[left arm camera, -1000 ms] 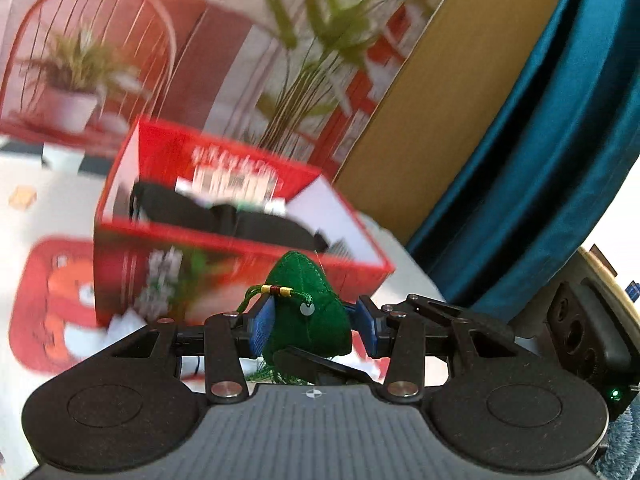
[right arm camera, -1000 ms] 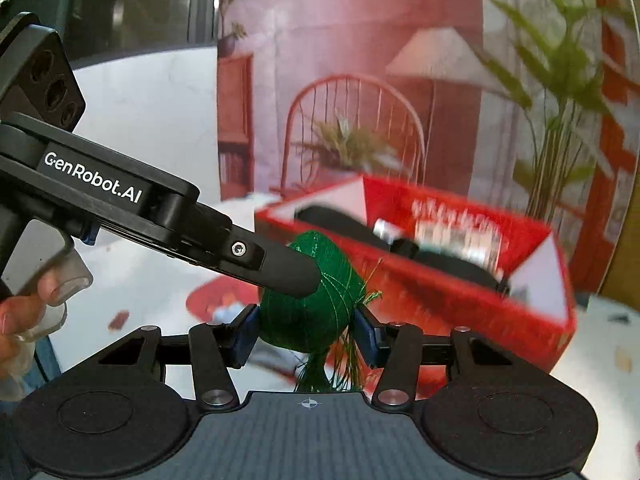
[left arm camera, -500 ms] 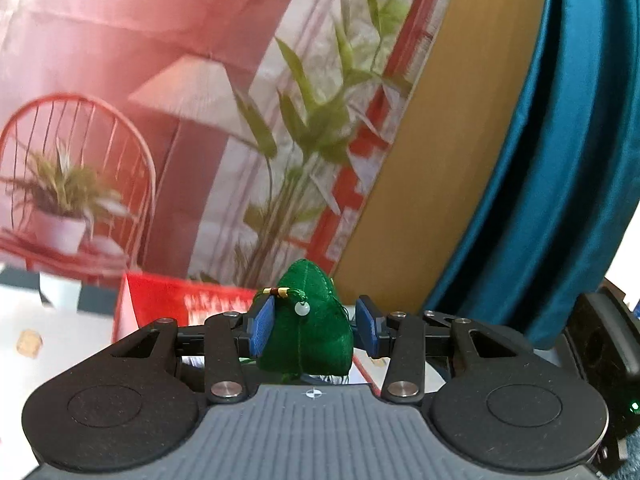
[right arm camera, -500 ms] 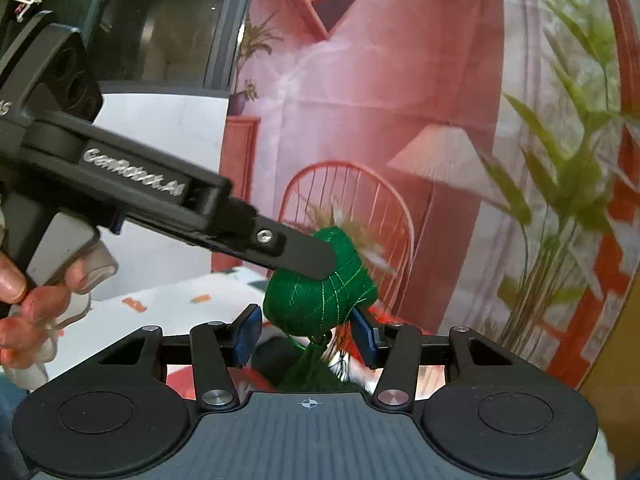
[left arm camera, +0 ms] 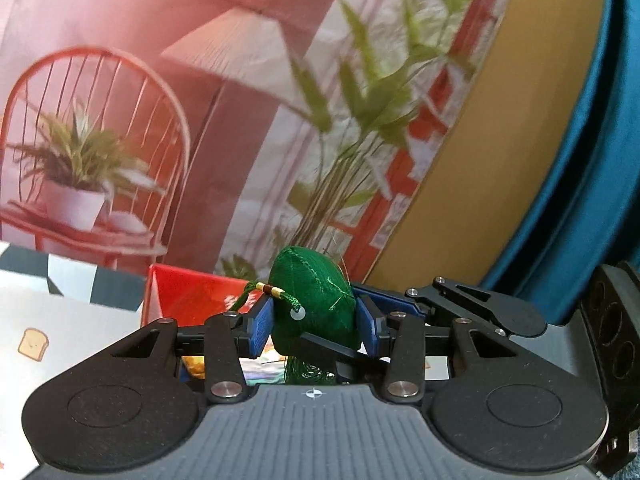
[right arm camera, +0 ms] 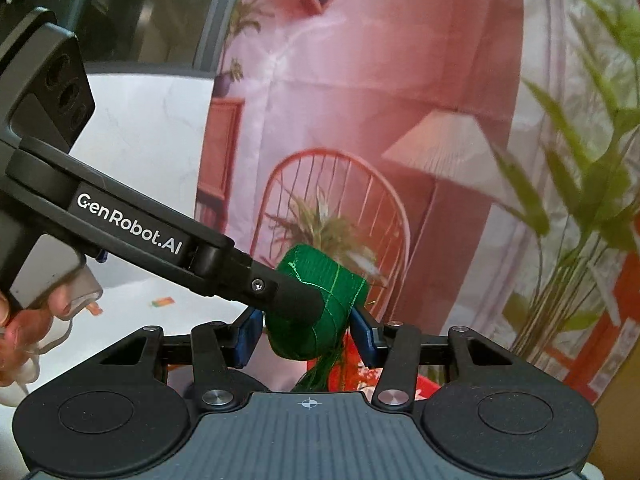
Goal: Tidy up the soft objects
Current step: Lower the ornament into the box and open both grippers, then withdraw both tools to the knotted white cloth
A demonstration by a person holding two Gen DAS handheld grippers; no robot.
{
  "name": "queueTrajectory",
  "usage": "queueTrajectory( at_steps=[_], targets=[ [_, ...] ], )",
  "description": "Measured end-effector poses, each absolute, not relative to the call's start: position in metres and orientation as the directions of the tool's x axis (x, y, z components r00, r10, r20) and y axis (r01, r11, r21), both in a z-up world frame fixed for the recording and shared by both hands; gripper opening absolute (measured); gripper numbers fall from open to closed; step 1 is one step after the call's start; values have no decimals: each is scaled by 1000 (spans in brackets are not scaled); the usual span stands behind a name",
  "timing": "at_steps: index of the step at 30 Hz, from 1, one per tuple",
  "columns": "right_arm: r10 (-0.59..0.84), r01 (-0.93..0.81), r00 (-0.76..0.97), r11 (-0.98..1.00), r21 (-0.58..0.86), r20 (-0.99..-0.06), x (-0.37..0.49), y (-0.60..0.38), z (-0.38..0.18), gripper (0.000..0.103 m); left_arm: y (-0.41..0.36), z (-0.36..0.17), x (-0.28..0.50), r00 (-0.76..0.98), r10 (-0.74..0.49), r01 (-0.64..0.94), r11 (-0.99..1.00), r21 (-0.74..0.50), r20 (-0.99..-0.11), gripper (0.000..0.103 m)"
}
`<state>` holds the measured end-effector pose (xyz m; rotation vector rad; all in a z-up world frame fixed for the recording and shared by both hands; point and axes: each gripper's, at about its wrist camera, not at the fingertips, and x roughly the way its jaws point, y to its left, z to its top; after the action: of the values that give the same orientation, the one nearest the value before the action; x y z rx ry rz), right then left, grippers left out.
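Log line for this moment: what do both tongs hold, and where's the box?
left tongs: shut on green pouch | right tongs: shut on same pouch | red box: below, behind pouch | tassel: hanging

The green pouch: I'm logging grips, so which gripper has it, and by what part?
Both. The green pouch is pinched across its stuffed body by the left gripper and the right gripper; its tassel hangs free below.
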<state>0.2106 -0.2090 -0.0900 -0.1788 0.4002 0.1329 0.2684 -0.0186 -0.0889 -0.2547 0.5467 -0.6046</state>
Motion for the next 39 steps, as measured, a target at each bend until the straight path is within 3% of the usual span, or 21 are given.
queueTrajectory(
  at_steps=[18,26,39],
  targets=[
    [48,-151,817,980,-133,-575,286,-225,-156,47,-13,-131,325,669,-518,396,855,-333,-533,48],
    [39,-117,843,987,-112,-536,259,-231,-138,47,-1,-123,294,695,-490,389,872,-298,-527,54],
    [-34,38,916,999,1,-400,130,-239,-135,48,19,-143,191,734,-431,379,901,-211,-525,59]
  ],
)
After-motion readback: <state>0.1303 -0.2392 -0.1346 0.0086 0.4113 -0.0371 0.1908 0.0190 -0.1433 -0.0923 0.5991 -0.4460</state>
